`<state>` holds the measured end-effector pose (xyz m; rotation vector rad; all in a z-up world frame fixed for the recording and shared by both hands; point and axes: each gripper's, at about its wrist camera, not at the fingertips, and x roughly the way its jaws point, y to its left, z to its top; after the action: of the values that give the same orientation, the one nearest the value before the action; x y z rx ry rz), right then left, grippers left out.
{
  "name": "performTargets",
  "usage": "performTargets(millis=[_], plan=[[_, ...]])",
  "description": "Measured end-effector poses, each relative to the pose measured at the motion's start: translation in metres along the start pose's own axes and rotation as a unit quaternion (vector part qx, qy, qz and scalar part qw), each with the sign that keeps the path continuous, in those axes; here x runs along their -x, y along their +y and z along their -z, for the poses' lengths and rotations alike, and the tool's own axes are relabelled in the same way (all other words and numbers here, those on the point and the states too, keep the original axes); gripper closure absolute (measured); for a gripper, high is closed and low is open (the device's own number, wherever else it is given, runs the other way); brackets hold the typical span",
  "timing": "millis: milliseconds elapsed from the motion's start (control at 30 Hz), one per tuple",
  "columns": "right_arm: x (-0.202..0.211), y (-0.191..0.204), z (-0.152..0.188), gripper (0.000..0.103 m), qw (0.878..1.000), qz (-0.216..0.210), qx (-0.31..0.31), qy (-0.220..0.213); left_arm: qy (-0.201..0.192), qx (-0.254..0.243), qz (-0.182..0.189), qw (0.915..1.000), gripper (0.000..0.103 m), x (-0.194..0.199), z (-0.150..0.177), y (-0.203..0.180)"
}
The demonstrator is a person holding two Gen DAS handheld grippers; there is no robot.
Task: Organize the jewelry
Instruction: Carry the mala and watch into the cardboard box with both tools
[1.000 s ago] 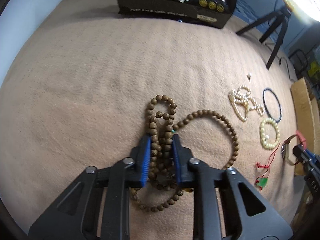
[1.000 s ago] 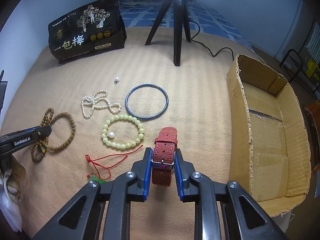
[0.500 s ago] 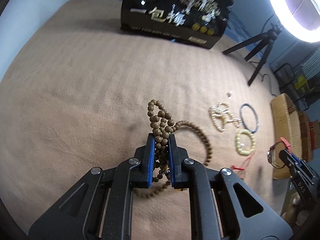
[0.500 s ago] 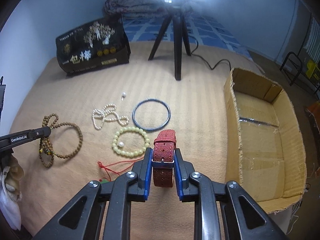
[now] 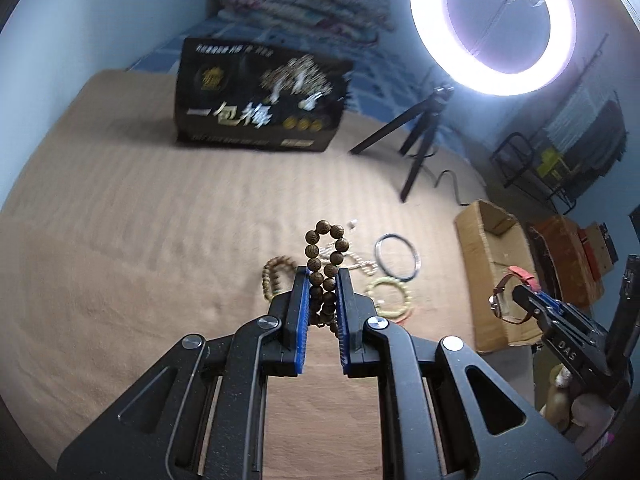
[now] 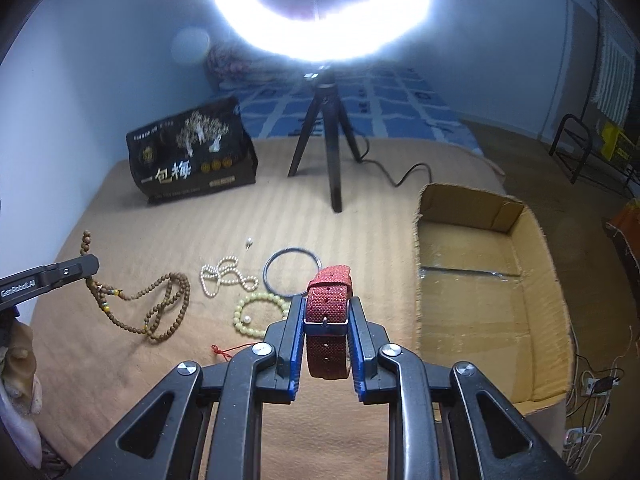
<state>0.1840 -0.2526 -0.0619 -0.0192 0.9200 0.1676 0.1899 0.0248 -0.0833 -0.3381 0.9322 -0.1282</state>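
Wooden prayer beads dangle, pinched in my left claw, tail trailing on the bed — the right claw clamps the red watch. Next, I judge: carry both right, over the cardboard box.

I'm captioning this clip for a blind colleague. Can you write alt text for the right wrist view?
The right gripper holds a red woven watch strap with a metal buckle above a tan blanket, beside an open cardboard box. At the left edge, the left gripper lifts a long brown wooden bead necklace; a white pearl strand, dark bangle and pale green bead bracelet lie between.
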Motion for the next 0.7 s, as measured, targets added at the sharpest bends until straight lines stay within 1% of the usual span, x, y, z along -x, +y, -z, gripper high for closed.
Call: performTargets(millis=[167, 267, 367, 533, 700], plan=[[0.015, -0.017, -0.002, 0.084, 1.0, 0.011, -0.013, -0.017, -0.018, -0.009, 0.024, 0.9995, 0.093, 0.019, -0.007, -0.016], [0.023, -0.029, -0.004, 0.084, 0.999, 0.018, -0.026, -0.026, -0.023, -0.022, 0.04, 0.9987, 0.093, 0.029, -0.015, -0.029], [0.031, -0.044, -0.005, 0.084, 0.998, 0.028, -0.039, -0.035, -0.037, -0.037, 0.052, 0.9973, 0.093, 0.043, -0.024, -0.044], [0.043, -0.066, -0.006, 0.084, 0.996, 0.041, -0.064, -0.047, -0.062, -0.067, 0.072, 0.9932, 0.093, 0.067, -0.044, -0.077], [0.052, -0.087, -0.003, 0.084, 0.994, 0.053, -0.081, -0.054, -0.075, -0.087, 0.098, 0.9884, 0.093, 0.083, -0.064, -0.112]])
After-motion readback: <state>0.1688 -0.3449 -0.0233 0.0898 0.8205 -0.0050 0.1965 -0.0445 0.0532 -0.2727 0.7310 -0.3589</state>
